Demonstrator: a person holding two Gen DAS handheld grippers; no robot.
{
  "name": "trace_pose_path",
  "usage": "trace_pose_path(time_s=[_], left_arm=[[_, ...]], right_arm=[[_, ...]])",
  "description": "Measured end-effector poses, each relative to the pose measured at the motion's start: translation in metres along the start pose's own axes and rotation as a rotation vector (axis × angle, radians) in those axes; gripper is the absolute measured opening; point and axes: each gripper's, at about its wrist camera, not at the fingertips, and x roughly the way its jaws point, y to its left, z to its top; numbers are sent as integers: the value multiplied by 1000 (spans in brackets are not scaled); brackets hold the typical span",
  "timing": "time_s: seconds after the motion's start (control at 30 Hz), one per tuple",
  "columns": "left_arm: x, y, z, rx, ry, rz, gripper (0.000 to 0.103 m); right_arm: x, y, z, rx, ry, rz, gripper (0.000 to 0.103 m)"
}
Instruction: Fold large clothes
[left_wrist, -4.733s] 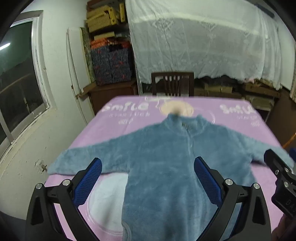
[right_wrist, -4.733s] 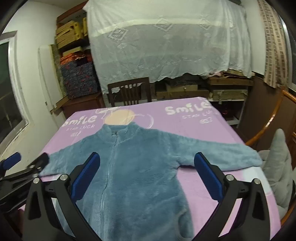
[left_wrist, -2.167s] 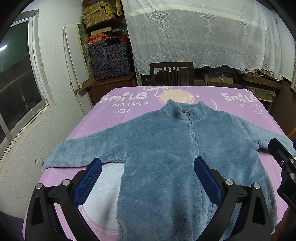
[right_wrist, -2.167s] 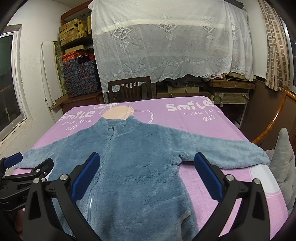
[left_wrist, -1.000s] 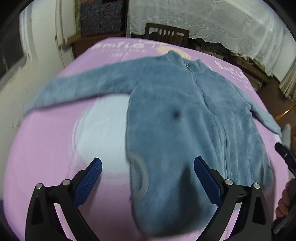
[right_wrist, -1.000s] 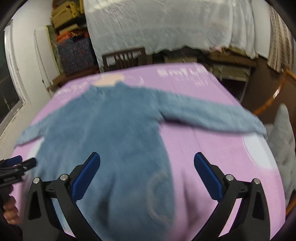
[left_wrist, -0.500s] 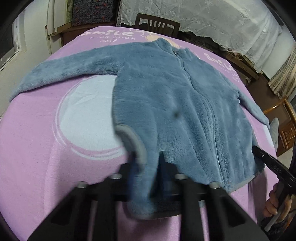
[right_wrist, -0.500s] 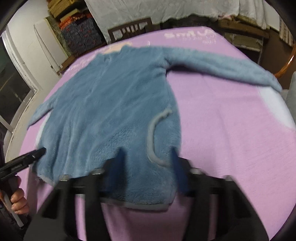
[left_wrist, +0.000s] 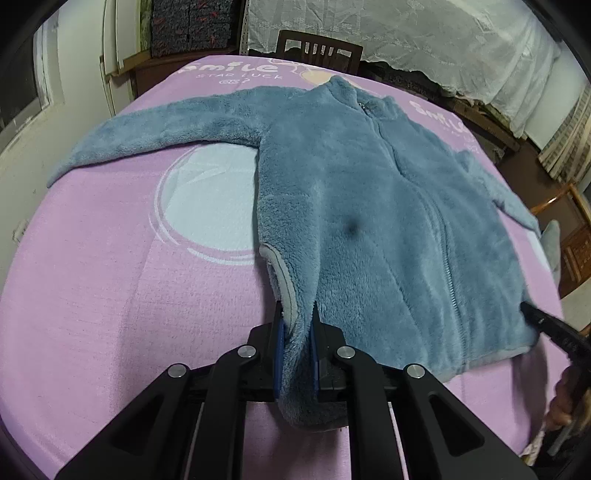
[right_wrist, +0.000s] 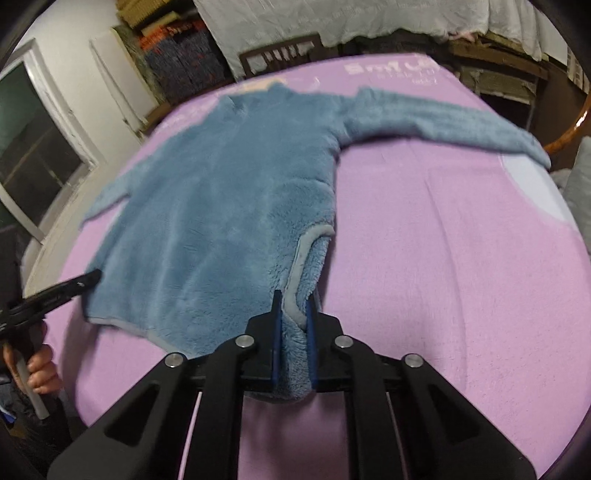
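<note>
Both grippers (left_wrist: 295, 328) (right_wrist: 293, 317) clamp fleece jacket (left_wrist: 362, 206) hem.

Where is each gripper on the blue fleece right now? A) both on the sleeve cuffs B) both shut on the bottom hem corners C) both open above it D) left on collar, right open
B: the left gripper and right gripper each pinch a bottom hem corner of the blue fleece jacket; both sleeves lie free.

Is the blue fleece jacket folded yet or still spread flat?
Still spread flat: the fleece jacket lies sleeves-out on the purple blanket, both grippers pinching its hem corners.
</note>
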Motion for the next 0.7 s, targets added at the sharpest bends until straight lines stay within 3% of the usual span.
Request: trace_pose_path(time_s=[0.1,0.2,0.3,0.37,0.53,0.63,0.7], left_arm=[[-11,-1,3,14,-27,36,21],[-29,-12,13,50,-87,72,41],[-28,-46,38,132,-101,23,48],[-18,-76,57,190,-115,-10,62],[30,-135,108,207,-103,-57,66],[70,-147,129,162,-71,-60,66],[98,-148,134,143,-48,-22,66]], right_arm=[[-1,3,1,-25,1,-11,16],[-13,-9,5,11,-32,12,26],[-27,-32,27,124,-74,87,29],[-27,-43,58,181,-105,156,30],[25,-53,139,271,-107,251,30],[62,-61,164,312,-102,282,30],[85,-72,172,347,-90,299,30]])
